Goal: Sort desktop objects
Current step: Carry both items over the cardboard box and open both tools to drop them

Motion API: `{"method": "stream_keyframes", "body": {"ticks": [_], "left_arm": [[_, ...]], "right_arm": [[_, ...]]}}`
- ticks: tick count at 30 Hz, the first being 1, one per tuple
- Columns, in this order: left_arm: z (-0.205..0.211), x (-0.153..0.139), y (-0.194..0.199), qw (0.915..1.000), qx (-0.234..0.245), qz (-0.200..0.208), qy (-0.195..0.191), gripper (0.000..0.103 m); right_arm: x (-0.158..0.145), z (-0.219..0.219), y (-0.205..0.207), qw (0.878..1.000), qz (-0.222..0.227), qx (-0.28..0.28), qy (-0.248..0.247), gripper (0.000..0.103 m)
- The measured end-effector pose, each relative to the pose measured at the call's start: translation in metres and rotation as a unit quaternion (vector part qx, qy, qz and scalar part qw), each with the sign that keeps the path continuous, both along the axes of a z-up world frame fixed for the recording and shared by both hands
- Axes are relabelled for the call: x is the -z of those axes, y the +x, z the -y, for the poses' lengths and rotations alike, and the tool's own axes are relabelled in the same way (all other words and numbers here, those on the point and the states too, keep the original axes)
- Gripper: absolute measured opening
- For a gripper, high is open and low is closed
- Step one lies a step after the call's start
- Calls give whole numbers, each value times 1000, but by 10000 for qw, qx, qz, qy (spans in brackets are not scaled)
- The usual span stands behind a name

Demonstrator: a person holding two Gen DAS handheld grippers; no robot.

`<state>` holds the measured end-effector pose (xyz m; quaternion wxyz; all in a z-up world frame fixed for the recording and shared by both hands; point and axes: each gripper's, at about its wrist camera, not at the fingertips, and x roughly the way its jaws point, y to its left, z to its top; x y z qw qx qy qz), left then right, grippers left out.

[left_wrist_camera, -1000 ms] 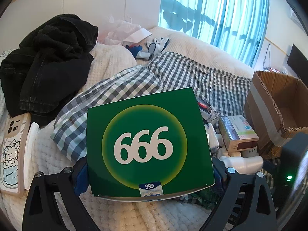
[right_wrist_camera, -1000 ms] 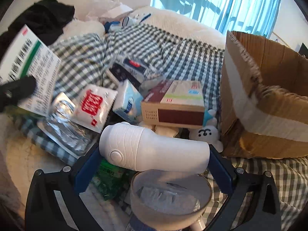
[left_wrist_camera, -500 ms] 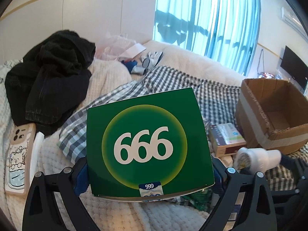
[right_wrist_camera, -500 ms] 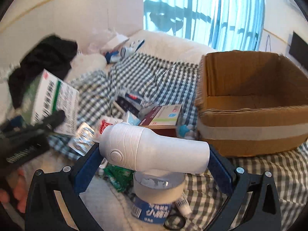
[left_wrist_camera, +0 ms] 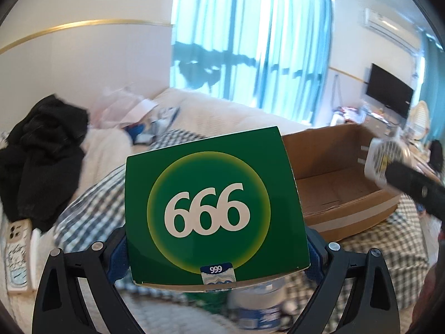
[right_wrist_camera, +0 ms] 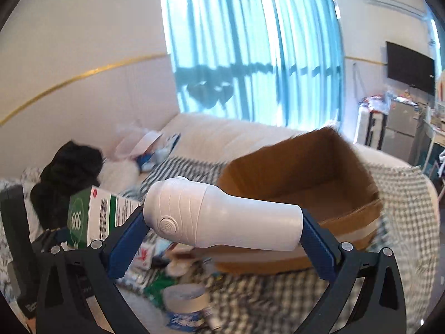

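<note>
Clamped between the blue pads of the left gripper (left_wrist_camera: 217, 253): a green box (left_wrist_camera: 214, 208) marked "666", held face-on and raised off the bed, jaws spread to the box's width. Gripped likewise across the right gripper (right_wrist_camera: 222, 231): a white handheld device (right_wrist_camera: 222, 217), lying crosswise between the pads, rounded button end to the left, flat end to the right, jaws set wide to span its length. Just below both grippers, blurred: a round tub with a blue label (right_wrist_camera: 186, 303) and a scatter of small packets (right_wrist_camera: 144, 261) on a checked cloth (right_wrist_camera: 400, 222). Beyond the device, near and a little to the right: an open cardboard box (right_wrist_camera: 300, 172) banded with pale tape, resting on the checked cloth, interior bare as far as visible. From the left wrist view, same cardboard box (left_wrist_camera: 333, 194) behind and right of the green box, with the white device (left_wrist_camera: 386, 161) hovering above its far right edge. To the far left on the white blanket (left_wrist_camera: 222, 111): a phone in a patterned case (left_wrist_camera: 16, 253), then a heap of black clothing (left_wrist_camera: 41, 161). Farther back: pale plastic bags (left_wrist_camera: 122, 108) and small items near the wall, teal curtains (left_wrist_camera: 250, 41) over a bright window, a dark wall-mounted screen (left_wrist_camera: 389, 94) at right.
</note>
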<state>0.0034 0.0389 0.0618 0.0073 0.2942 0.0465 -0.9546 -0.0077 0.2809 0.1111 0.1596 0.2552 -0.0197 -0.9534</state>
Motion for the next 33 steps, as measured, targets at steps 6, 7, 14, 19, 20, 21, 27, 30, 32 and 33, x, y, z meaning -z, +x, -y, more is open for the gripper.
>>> {"method": "stream_keyframes", "body": {"ticks": [6, 7, 14, 19, 20, 21, 27, 30, 32, 33], "left_arm": [[-54, -15, -28, 9988, 461, -174, 9, 97], [-61, -16, -33, 9984, 520, -194, 53, 97], [-110, -7, -78, 9961, 822, -36, 330, 97], [-130, 10, -101, 9959, 858, 131, 260, 97], [-133, 13, -106, 9956, 881, 172, 271, 97], [-133, 17, -111, 9953, 895, 214, 306, 97], [-139, 36, -127, 9936, 898, 479, 491, 98], [-139, 41, -130, 9929, 907, 580, 500, 100], [-140, 42, -130, 9922, 935, 644, 514, 103], [-140, 41, -131, 9920, 932, 670, 524, 103]], "right_arm": [[-6, -43, -29, 9991, -51, 428, -55, 103], [-6, -49, -36, 9987, -21, 502, -76, 103], [1, -69, -80, 9984, 71, 551, -87, 102], [13, -67, -104, 9979, 185, 608, 111, 102], [14, -65, -105, 9979, 134, 608, 195, 102], [15, -65, -105, 9978, 104, 604, 236, 102], [28, -61, -119, 9974, 207, 623, 290, 103], [28, -61, -119, 9970, 157, 698, 278, 103], [26, -63, -118, 9966, 117, 783, 239, 103], [23, -64, -117, 9962, 100, 848, 189, 103]]}}
